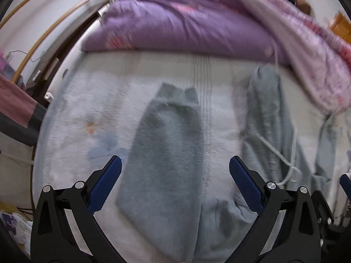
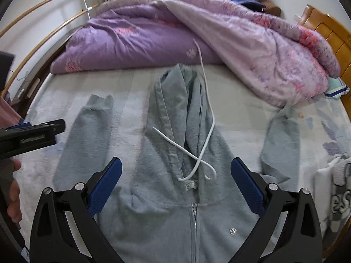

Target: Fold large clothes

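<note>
A grey zip-up hoodie (image 2: pixel 166 214) lies face up on the pale bed sheet (image 2: pixel 127 83), hood (image 2: pixel 175 100) pointing away, white drawstrings (image 2: pixel 206 118) loose across it. Both sleeves lie spread out: the left sleeve (image 2: pixel 87 135) and the right sleeve (image 2: pixel 280 140). My right gripper (image 2: pixel 175 175) is open above the collar and holds nothing. My left gripper (image 1: pixel 174 173) is open over the left sleeve (image 1: pixel 166 149), empty; the hood (image 1: pixel 267 109) lies to its right. The left gripper also shows at the left edge of the right wrist view (image 2: pixel 33 135).
A purple floral duvet (image 2: pixel 153 32) is bunched across the far side of the bed. A wooden headboard (image 2: pixel 329 30) stands at the right. A white printed garment (image 2: pixel 335 197) lies at the right edge. Curved wooden rails (image 2: pixel 43 32) run along the left wall.
</note>
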Tool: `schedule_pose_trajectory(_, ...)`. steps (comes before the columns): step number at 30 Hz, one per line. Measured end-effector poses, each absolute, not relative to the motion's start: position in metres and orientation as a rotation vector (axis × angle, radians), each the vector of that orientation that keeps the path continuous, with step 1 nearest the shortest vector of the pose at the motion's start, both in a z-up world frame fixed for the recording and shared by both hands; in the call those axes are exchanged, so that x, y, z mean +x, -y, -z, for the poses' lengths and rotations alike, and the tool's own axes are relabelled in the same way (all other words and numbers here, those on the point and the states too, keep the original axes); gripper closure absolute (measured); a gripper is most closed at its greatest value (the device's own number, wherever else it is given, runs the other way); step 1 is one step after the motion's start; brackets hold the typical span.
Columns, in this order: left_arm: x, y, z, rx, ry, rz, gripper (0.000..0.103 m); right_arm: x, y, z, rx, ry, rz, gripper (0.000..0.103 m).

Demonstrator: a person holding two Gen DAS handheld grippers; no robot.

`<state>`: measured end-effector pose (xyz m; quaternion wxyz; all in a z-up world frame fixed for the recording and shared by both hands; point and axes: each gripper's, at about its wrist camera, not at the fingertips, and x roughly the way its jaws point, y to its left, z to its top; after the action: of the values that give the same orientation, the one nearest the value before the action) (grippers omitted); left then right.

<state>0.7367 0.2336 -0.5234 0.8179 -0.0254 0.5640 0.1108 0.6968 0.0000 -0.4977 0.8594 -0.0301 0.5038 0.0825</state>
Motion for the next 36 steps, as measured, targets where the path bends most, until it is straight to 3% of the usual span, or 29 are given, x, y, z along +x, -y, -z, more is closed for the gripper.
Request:
schedule_pose_trajectory(12,0.817,-0.216,0.649,0.057,-1.299,-0.268,0.007,0.715,0.022,0.587,0.004,-1.151,-0.111,0.008)
schedule_pose_trajectory(13,0.82,-0.217,0.655,0.066,-1.296,-0.274,0.011,0.715,0.024,0.591,0.01,-1.155,-0.106,0.008)
schedule_pose_trajectory(14,0.824,-0.219,0.66,0.069,-1.297,-0.271,0.029,0.716,0.026,0.595,0.019,-1.16,-0.103,0.008)
schedule_pose_trajectory(15,0.827,-0.221,0.666,0.058,-1.304,-0.262,0.04,0.715,0.03,0.6,0.029,-1.167,-0.1,0.008)
schedule_pose_trajectory(19,0.836,-0.237,0.677,-0.03,-1.3,-0.252,0.041,0.709,0.036,0.612,0.043,-1.19,-0.105,0.008)
schedule_pose_trajectory(20,0.837,-0.24,0.678,-0.037,-1.29,-0.245,0.047,0.706,0.038,0.615,0.055,-1.198,-0.116,0.008)
schedule_pose_trajectory(23,0.834,-0.251,0.674,-0.028,-1.258,-0.242,0.098,0.698,0.036,0.615,0.075,-1.211,-0.15,0.008)
schedule_pose_trajectory(27,0.814,-0.288,0.649,-0.141,-1.224,-0.24,0.098,0.682,0.029,0.614,0.102,-1.236,-0.218,0.009)
schedule_pose_trajectory(31,0.769,-0.317,0.59,-0.161,-1.12,-0.262,0.098,0.662,0.015,0.611,0.105,-1.262,-0.285,0.028)
schedule_pose_trajectory(36,0.683,-0.343,0.496,-0.233,-0.976,-0.263,0.098,0.635,-0.012,0.609,0.191,-1.305,-0.456,0.066)
